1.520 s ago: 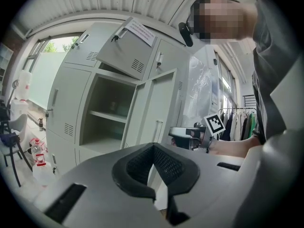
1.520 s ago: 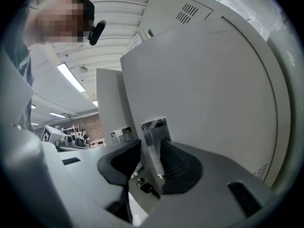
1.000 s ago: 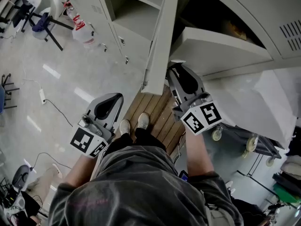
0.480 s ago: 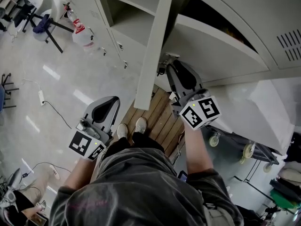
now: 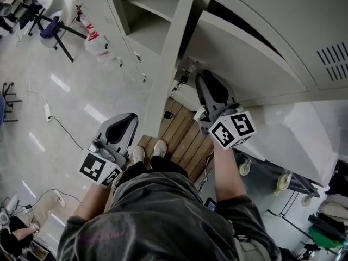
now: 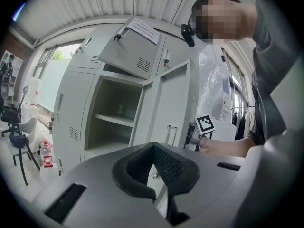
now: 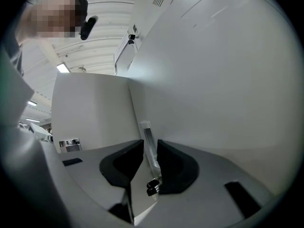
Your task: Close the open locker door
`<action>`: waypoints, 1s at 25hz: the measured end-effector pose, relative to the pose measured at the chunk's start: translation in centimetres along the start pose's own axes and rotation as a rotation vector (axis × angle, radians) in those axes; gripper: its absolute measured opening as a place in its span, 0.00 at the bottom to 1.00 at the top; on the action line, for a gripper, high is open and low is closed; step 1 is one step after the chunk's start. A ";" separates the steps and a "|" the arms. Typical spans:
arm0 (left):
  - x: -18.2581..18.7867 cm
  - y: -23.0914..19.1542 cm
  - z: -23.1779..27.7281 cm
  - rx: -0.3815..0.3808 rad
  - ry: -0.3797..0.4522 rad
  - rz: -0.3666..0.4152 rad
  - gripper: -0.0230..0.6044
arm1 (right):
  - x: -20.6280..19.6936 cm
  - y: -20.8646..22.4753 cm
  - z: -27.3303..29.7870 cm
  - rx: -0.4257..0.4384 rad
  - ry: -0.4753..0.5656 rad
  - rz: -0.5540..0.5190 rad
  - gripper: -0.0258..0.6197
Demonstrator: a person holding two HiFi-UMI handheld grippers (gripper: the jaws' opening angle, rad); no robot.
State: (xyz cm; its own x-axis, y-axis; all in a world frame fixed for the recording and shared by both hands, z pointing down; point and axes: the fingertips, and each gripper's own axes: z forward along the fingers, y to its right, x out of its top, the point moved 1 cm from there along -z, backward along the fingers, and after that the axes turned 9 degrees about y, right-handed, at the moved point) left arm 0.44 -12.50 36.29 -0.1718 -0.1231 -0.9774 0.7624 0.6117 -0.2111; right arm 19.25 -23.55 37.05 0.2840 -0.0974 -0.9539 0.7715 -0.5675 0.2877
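The open grey locker door (image 5: pixel 166 75) shows edge-on in the head view and stands partly swung out from its locker (image 6: pixel 114 122). My right gripper (image 5: pixel 202 76) is at the door's lock side. In the right gripper view its jaws (image 7: pixel 149 151) are closing around the door's thin metal handle (image 7: pixel 147 139). The strip lies against the right pad with a sliver of room on the left. My left gripper (image 5: pixel 126 123) hangs low to the left, away from the door, its tips (image 6: pixel 153 148) together with nothing held.
Another locker door (image 5: pixel 244 42) hangs open at a tilt above the right gripper. I stand on a wooden pallet (image 5: pixel 182 137). A wheeled cart (image 5: pixel 272 173) is to the right. A red-capped bottle (image 5: pixel 95 39) and a chair (image 5: pixel 49 23) stand far left.
The locker door has swung further toward the locker, and my right gripper has gone forward with it. The left gripper has barely moved.
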 end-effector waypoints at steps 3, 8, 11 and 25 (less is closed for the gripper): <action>0.1 0.2 0.4 0.003 0.006 0.001 0.06 | 0.3 0.6 0.0 -0.007 0.003 -0.004 0.19; -0.1 0.5 0.9 0.006 0.007 0.000 0.06 | 0.4 1.7 0.0 -0.025 0.001 -0.007 0.19; -0.2 0.6 1.3 0.006 0.005 0.000 0.06 | 0.3 2.4 -0.1 -0.041 0.000 -0.003 0.18; 0.0 0.5 1.5 0.006 0.005 0.000 0.06 | 0.9 4.1 -0.1 -0.105 0.027 -0.001 0.18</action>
State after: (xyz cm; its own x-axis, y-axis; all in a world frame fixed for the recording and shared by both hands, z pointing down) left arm 1.76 -13.37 36.21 -0.1752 -0.1190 -0.9773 0.7663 0.6067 -0.2113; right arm 22.69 -25.86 37.36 0.2976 -0.0738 -0.9518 0.8266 -0.4789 0.2956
